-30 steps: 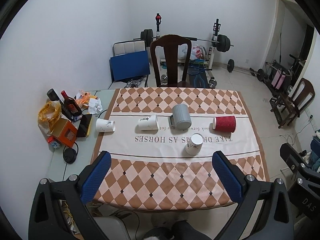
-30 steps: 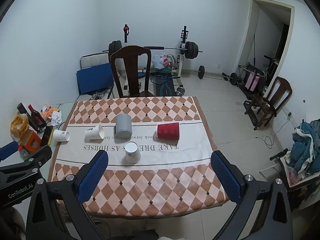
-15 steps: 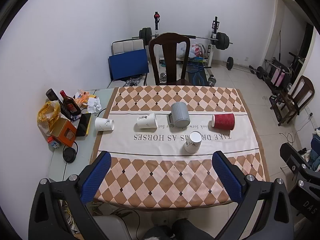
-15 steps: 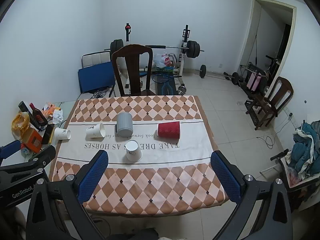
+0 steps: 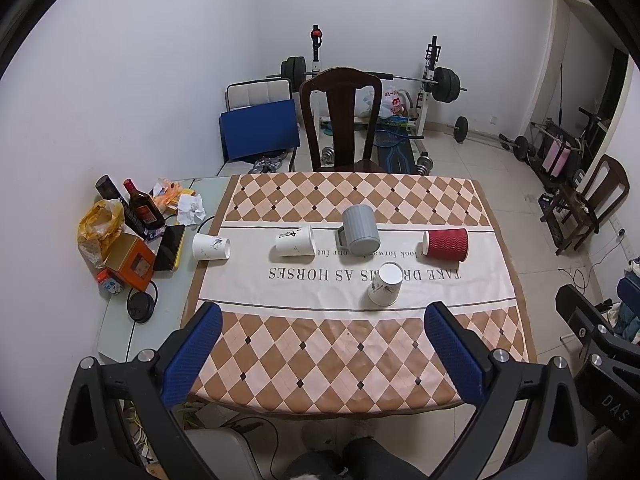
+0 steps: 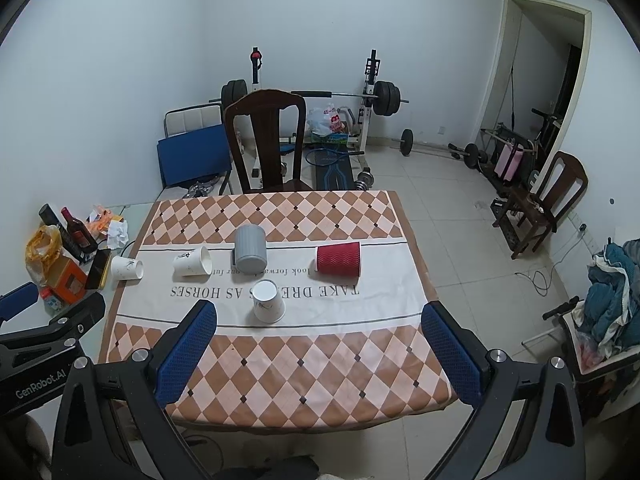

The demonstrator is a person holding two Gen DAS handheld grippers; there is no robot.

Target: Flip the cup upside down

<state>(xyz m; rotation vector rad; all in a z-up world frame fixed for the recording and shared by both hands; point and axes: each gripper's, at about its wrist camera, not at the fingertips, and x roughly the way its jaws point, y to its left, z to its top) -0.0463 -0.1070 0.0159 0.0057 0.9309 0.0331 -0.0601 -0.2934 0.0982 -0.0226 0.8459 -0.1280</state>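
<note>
Showing blue clothes pile (image 6: 612,304) in R view only.

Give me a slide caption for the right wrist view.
Open right gripper above checkered table: white paper cup and grey mug upside down, red cup on its side.

The left hand-held gripper (image 5: 320,344) is held high, looking steeply down, its two blue-padded fingers (image 5: 192,354) spread wide with nothing between them. The right hand-held gripper (image 6: 318,344) is posed the same way, level with it, its blue pads (image 6: 450,350) also wide apart and bare. Both sit side by side: the left one's black body shows at the lower left edge of the right wrist view, and the right one's body at the lower right edge of the left wrist view.
</note>
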